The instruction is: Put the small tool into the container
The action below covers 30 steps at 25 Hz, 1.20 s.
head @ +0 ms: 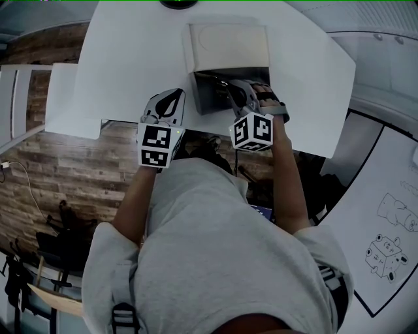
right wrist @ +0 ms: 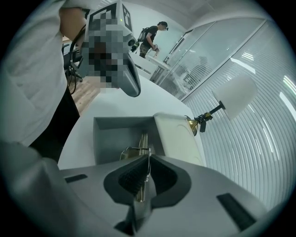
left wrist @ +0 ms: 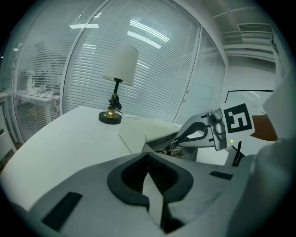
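Observation:
The container is a grey box (head: 208, 98) with its cream lid (head: 228, 44) flipped open behind it, near the front edge of the white table (head: 130, 59). My right gripper (head: 228, 88) reaches over the box, shut on a small brass-coloured metal tool (right wrist: 138, 149). The tool's far end hangs inside the grey box (right wrist: 115, 136), beside the lid (right wrist: 178, 136). The left gripper (head: 168, 99) sits just left of the box, shut on nothing. Its own view shows its jaws meeting (left wrist: 147, 156), with the right gripper (left wrist: 203, 134) and the tool (left wrist: 178, 150) ahead of it.
A table lamp (left wrist: 118, 78) with a white shade stands behind the box, its base (head: 179, 3) at the table's far edge. Glass walls with blinds (left wrist: 152, 60) curve round the table. A person (right wrist: 150, 39) stands far off. Wood floor (head: 39, 182) lies below the table.

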Motion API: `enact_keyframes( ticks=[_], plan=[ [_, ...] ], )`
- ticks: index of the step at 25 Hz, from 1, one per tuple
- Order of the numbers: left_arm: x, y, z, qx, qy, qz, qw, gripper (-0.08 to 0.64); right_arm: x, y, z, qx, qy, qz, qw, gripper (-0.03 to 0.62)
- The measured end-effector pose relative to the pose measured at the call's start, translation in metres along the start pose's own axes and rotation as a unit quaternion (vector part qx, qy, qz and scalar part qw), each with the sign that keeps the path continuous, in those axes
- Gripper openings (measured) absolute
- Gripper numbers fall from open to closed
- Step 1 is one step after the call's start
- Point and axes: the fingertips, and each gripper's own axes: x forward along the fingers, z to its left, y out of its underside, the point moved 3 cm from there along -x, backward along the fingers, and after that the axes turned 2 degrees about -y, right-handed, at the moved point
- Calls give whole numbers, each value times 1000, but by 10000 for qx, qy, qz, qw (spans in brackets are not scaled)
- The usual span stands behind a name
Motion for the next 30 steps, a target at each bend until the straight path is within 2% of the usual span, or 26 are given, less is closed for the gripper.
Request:
enact_keyframes(
  ticks=[18, 27, 30],
  plan=[
    [11, 6, -16, 65, 227, 201, 9995, 25, 0, 4, 13, 399, -265, 37, 9988, 32],
    [9, 16, -21, 22, 236, 318, 9992, 25, 3, 7, 27, 492, -665, 64, 9966, 35],
    [8, 19, -24, 8, 217, 355, 9991, 25, 3, 9, 30, 658, -805, 55, 9946, 40]
  ],
)
